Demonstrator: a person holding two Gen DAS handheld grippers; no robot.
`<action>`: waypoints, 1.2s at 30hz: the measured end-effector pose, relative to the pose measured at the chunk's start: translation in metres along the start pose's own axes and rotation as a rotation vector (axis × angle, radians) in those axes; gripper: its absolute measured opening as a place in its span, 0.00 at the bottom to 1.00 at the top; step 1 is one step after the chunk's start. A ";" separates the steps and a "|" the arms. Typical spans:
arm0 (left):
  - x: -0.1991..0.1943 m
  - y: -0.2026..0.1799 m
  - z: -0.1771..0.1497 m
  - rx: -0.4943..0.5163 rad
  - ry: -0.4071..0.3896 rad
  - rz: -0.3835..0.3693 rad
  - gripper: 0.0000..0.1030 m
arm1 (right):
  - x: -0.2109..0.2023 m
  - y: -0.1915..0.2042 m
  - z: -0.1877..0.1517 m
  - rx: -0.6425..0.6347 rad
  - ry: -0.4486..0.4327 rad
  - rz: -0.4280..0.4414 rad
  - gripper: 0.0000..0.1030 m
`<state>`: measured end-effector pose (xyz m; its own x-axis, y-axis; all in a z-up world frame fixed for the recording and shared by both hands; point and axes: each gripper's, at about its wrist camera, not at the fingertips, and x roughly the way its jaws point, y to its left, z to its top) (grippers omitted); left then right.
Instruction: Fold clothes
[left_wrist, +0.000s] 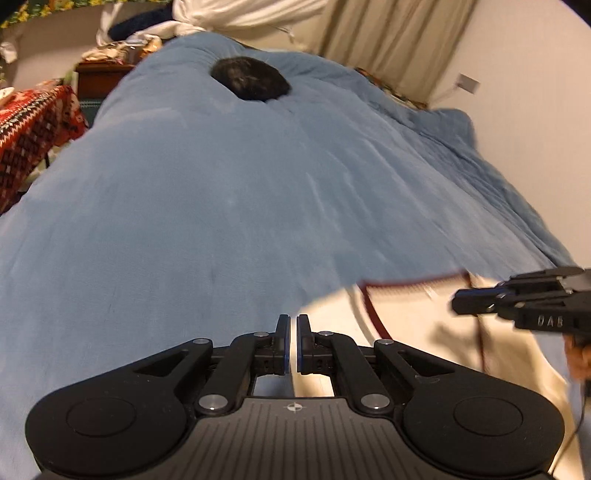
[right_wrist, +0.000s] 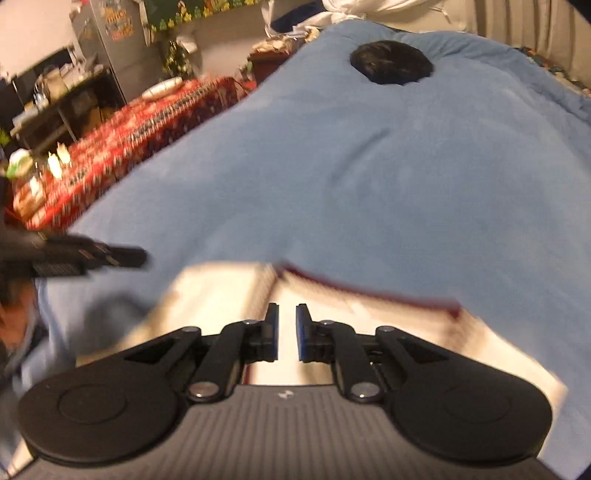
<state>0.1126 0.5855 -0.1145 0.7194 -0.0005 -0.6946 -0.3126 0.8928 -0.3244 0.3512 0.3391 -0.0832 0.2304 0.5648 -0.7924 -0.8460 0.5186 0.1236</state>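
Garment (right_wrist: 325, 310): cream cloth, dark red trim, flat on the near part of the bed (left_wrist: 221, 184), blue cover beneath. Seen below and ahead of the right gripper (right_wrist: 286, 334); in the left wrist view, off to the right of the left gripper (left_wrist: 293, 343), near edge running under it.

Left gripper: jaws nearly together, thin gap between, nothing seen held. Above the cover and the garment's left edge.

Right gripper: jaws slightly apart, nothing seen between. Above the garment, trim just ahead.

Step in hand: not settled. Both grippers free of cloth, over a garment with one trimmed edge running slantwise across it. Fitted either a spread piece awaiting a grasp or a piece already folded over and let go. Layers not countable through the blur.

Next move, as judged: dependent on which of the two held; in either case, jaws too narrow to take a hem without widening.

Hidden or unclear:
- Kind of garment; no sleeve or collar made out.
- Near edge of garment, covered by both gripper bodies.
- Right edge of garment, cut off in the left wrist view behind the other gripper.
- Height of either gripper above the cloth.
- Dark round thing (left_wrist: 250, 79) far up the bed: furry-looking, identity unsure.
- Table (right_wrist: 147, 122) with red patterned cloth beside the bed, smeared by motion blur; items on it indistinct.
- Person: only a part of a hand at the frame edges.
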 end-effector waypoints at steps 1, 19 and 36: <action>-0.010 -0.002 -0.008 0.008 0.014 -0.006 0.03 | -0.016 -0.005 -0.013 -0.004 0.013 -0.020 0.11; 0.023 -0.031 -0.077 0.040 0.100 0.026 0.02 | -0.016 -0.057 -0.086 0.070 0.020 -0.218 0.07; 0.088 -0.028 0.027 -0.045 -0.051 0.058 0.03 | 0.051 -0.108 0.007 0.232 -0.084 -0.291 0.08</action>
<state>0.2013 0.5733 -0.1489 0.7292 0.0749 -0.6802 -0.3818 0.8694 -0.3136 0.4574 0.3167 -0.1328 0.4919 0.4180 -0.7637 -0.6101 0.7913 0.0401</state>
